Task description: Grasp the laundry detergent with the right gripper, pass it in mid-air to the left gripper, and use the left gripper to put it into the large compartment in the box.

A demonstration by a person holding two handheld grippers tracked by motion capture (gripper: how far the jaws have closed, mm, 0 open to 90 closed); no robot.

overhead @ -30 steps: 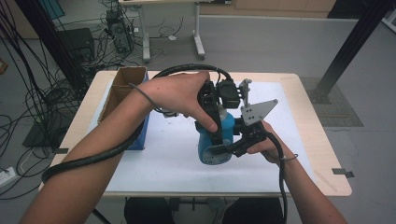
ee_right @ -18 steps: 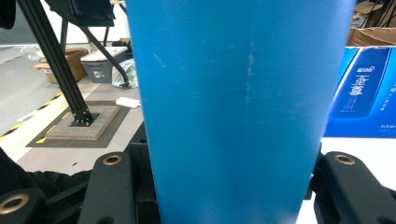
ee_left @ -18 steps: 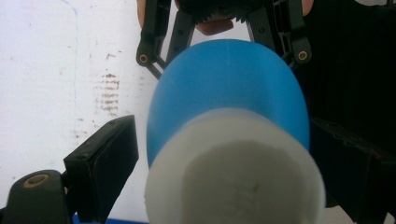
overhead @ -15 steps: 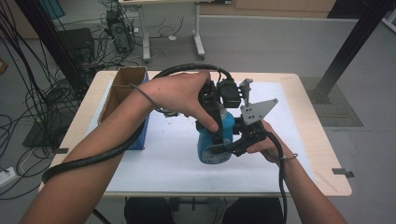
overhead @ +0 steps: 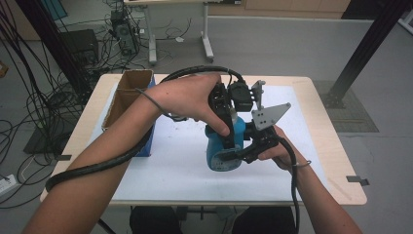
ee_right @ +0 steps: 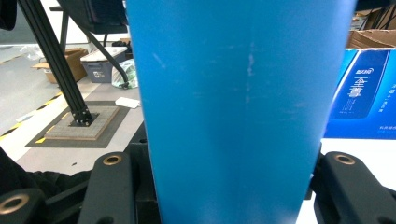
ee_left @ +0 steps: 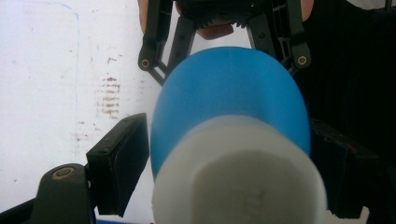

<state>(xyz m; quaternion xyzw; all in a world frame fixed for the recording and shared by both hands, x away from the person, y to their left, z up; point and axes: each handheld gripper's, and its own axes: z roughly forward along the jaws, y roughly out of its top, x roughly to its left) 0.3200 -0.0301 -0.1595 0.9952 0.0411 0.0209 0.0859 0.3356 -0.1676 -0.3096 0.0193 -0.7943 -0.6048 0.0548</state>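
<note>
Blue bottle [overhead: 225,146] is held upright just right of the cardboard box [overhead: 127,97], above the white mat [overhead: 170,161]. It's clamped low by the right gripper [overhead: 238,155]. Left gripper [overhead: 225,119] jaws, seen closing in just now from above round the white cap [ee_left: 238,172]; pad contact can't be told.

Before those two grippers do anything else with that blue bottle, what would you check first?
1. Right gripper clamped on the blue plastic bottle: ok, shut on its body.
2. Left gripper gripping the white cap: not ok; jaws have just been closing, with a gap left at one pad.
3. Cap between the left jaws: ok.
4. Bottle bottom resting on the white table mat: cannot tell.
5. Open cardboard box apart from both hands: ok.
</note>
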